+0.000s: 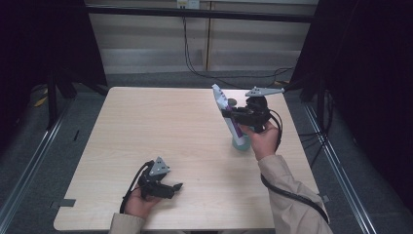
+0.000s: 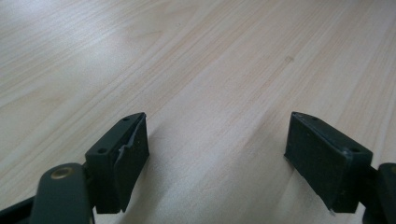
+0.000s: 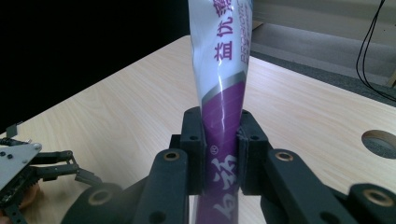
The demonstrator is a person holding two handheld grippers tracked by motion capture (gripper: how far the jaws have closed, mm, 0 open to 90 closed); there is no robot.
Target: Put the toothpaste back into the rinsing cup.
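Right gripper [image 3: 219,154] clamps toothpaste tube [image 3: 224,79]; left gripper [image 2: 217,158] idle, jaws wide apart.
Right hand [image 1: 263,139] raised over far right of table [image 1: 160,126], tube upright between its jaws, tilted slightly, lower end in teal cup [image 1: 240,142] below them. Left hand [image 1: 141,202] rests near table's front edge; bare tabletop between its jaws.

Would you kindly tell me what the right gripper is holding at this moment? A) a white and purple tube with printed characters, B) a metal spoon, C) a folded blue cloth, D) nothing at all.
A: in the right gripper view, the right gripper is shut on the white and purple tube, its pads pressing the purple part from both sides.
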